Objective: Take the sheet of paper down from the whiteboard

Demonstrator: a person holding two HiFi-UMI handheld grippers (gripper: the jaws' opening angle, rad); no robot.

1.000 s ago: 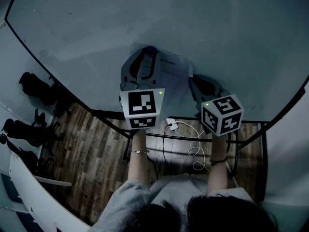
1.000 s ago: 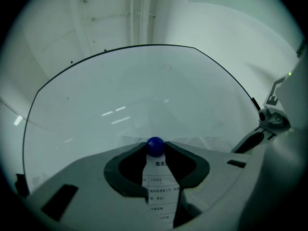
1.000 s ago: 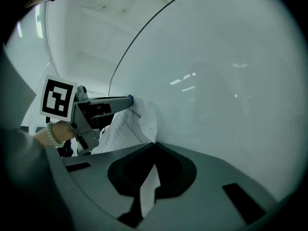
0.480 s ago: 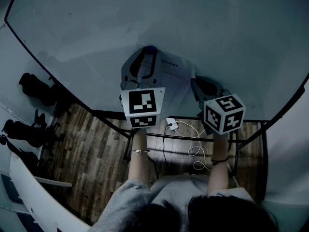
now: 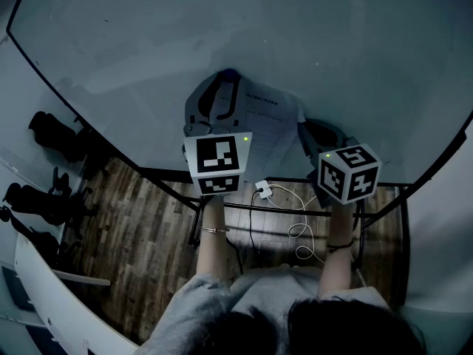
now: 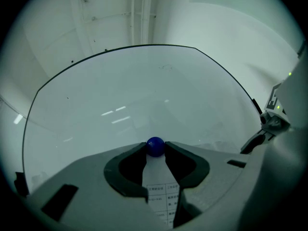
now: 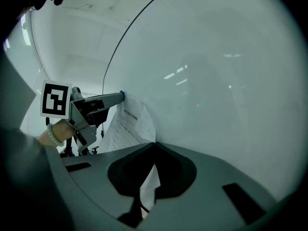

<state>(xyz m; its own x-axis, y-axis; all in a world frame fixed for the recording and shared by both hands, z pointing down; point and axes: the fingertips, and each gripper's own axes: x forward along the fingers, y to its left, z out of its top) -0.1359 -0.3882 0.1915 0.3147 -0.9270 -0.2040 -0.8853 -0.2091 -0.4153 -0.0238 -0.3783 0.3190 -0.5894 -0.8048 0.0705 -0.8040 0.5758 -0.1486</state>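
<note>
Two grips: left gripper [image 6: 155, 147] jaws pinch blue magnet [image 6: 155, 145], right gripper [image 7: 154, 144] jaws pinch paper [image 7: 129, 121]

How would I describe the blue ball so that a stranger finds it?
Find the whiteboard, then the printed sheet of paper on it. At the sheet's top sits a round blue magnet, pinched by the left claw; nothing else there is blue.

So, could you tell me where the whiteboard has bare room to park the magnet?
The whiteboard is bare above the blue magnet and out to its black frame on both sides. It is crowded only at the sheet of paper, where the left gripper and right gripper work.
</note>
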